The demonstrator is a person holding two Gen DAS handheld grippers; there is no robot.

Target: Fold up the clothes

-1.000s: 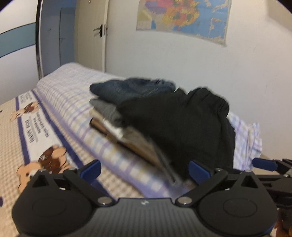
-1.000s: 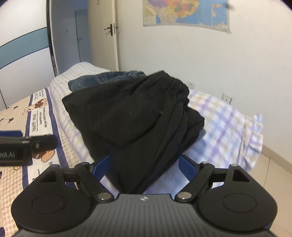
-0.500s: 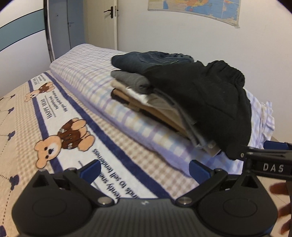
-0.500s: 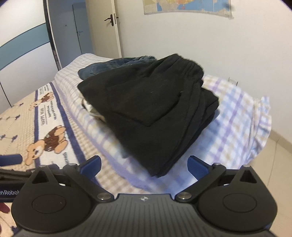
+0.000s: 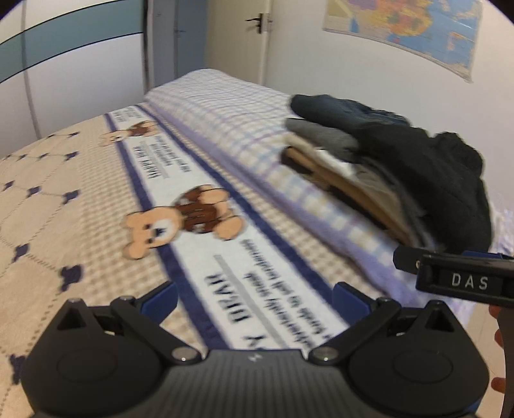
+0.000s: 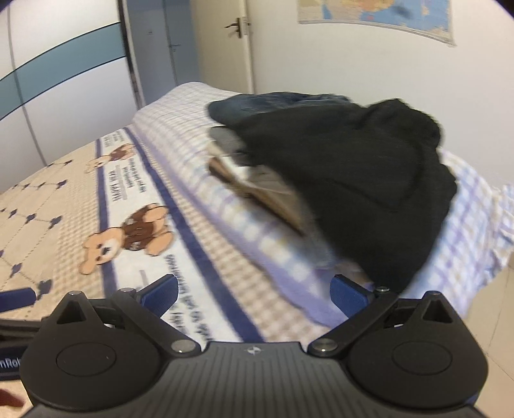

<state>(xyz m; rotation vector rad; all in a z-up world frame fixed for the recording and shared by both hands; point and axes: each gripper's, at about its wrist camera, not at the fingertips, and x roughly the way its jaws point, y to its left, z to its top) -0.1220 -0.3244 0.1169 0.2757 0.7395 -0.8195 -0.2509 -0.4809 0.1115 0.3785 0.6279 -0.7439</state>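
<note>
A stack of folded clothes [image 5: 347,170] rests on the checked pillow [image 5: 244,128], with folded black trousers [image 6: 363,173] on top and dark jeans [image 6: 273,104] behind them. In the left wrist view the black trousers [image 5: 443,180] drape over the stack's right end. My left gripper [image 5: 253,297] is open over the bear-print bedspread [image 5: 180,222], holding nothing. My right gripper [image 6: 253,289] is open and empty, back from the stack's near edge. The right gripper's side [image 5: 456,279] shows at the right of the left wrist view.
The bear-print bedspread [image 6: 96,199] covers the bed to the left. A door [image 6: 221,41] and a wall map [image 6: 379,16] stand behind the bed. Tiled floor [image 6: 494,308] lies beyond the pillow's right edge. A fingertip [image 6: 9,400] shows at the lower left.
Both grippers have pulled back and swung left from the stack. The right gripper let go of the black trousers, which now lie on top of the stack.
</note>
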